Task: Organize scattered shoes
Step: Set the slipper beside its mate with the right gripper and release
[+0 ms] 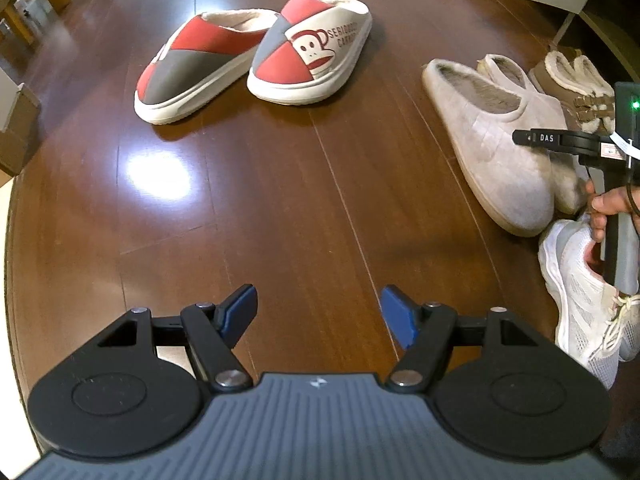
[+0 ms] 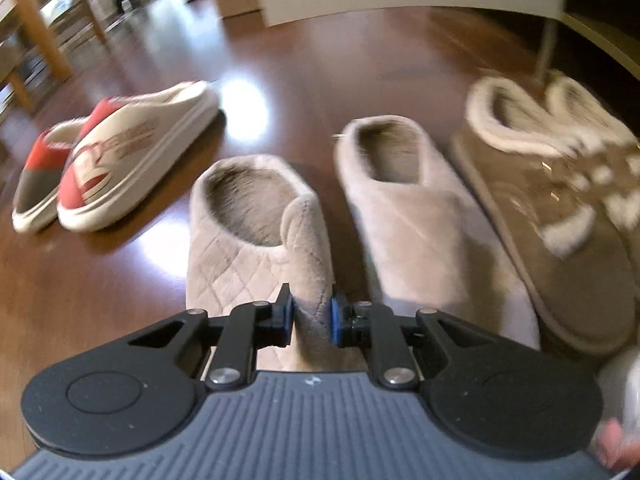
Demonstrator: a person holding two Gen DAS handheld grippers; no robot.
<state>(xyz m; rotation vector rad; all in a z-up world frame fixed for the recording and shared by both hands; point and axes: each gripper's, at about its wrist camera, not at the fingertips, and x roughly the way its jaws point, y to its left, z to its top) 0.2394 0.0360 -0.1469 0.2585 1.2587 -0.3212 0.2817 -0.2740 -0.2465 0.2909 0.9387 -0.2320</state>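
Left to right on the dark wood floor (image 1: 280,200): two red-grey-white monkey-print slippers (image 1: 308,52), two beige quilted plush slippers (image 2: 256,216), two tan fleece-lined boots (image 2: 560,184) (blurred), one white mesh sneaker (image 1: 580,300), cut off. Left gripper (image 1: 318,316) half-open, empty; right gripper (image 2: 312,316) pinches the left beige slipper's upper.

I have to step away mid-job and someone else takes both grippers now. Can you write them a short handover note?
Right gripper: shut, pinching the upper of the left beige quilted plush slipper.
Left gripper: open, empty, above the dark wooden floor.
Placed: red, grey and white cartoon-monkey slippers paired; brown fleece-lined boots together beside the second beige slipper.
Left: set the held slipper next to its mate; white mesh sneaker unplaced.
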